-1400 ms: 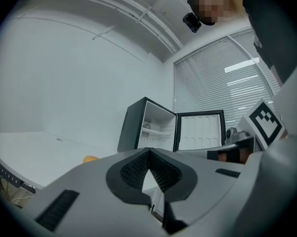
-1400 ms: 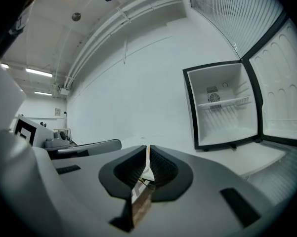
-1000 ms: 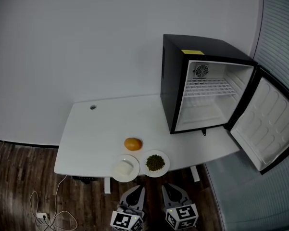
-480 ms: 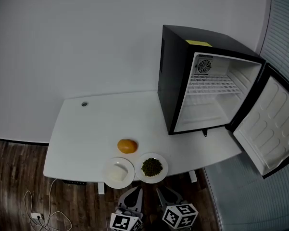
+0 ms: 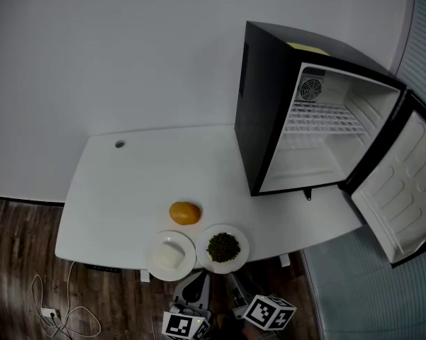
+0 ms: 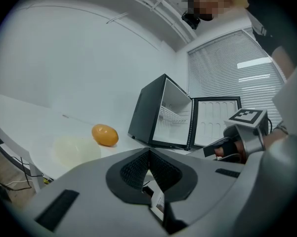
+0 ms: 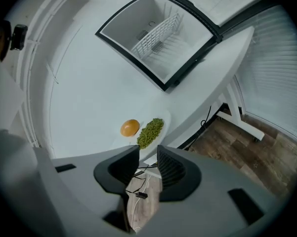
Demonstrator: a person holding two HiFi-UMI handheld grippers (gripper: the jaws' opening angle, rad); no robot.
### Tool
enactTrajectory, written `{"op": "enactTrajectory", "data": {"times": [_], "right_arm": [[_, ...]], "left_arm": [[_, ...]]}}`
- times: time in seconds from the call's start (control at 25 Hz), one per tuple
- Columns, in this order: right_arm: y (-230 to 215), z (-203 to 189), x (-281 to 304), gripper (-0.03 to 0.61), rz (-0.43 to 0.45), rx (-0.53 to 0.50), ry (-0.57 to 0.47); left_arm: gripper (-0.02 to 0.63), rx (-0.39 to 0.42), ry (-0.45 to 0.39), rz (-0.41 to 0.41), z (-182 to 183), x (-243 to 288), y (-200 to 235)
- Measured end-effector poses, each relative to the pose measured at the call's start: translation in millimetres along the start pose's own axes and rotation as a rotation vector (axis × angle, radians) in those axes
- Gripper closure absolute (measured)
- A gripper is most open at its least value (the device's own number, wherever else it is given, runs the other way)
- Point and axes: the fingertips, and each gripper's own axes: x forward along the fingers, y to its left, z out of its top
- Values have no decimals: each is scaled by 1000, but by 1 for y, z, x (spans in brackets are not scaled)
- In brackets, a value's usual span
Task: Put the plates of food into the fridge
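Lining up for the first pick, I have both grippers low at the near edge of the white table (image 5: 120, 183), short of the plates.

On the left, the left gripper (image 5: 197, 286) has its fingers pressed together with nothing between them. Just beyond it sits the plate of pale food (image 5: 153, 250), at the near rim of the table. I judge those fingers must spread before I go forward, or they will only push the plate away.

The orange (image 5: 185, 212) lies just beyond the two plates, close to both but apart from them. I would keep clear of it so that it does not roll.

Right of the pale plate, nearly touching it, is the plate of peas (image 5: 241, 255). The right gripper (image 5: 235, 287) sits just in front of it. Its fingers have just been opening and stand slightly apart, with only floor and cable seen through the gap. The right gripper view shows the scene tilted, so I would level that wrist first. Then I would widen the gap, slide one finger under the rim and one over it, and clamp firmly. The peas (image 5: 223, 246) are loose, so the plate must stay flat when lifted.

Far right, the fridge (image 5: 266, 105) stands on the table with its door (image 5: 404, 190) swung wide. Its wire shelf (image 5: 319, 122) and floor are bare.
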Motion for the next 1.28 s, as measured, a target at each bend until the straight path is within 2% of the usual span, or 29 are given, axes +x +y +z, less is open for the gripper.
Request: {"op": "enactTrajectory", "data": {"times": [0.56,0.8,1.08,1.28], "right_arm": [[-18,6,24,489,50,367,-39],[-17,5,29,489,70,463,-43],[-17,4,31,489,68,486,-50],[-19,3,33,489,76,540,-61]], "left_arm": [[606,3,21,4,-13,8,6],[606,4,31,2,-17,8,7],[606,6,46,1,-22,7,10],[606,6,52,-1,-25,8,11]]}}
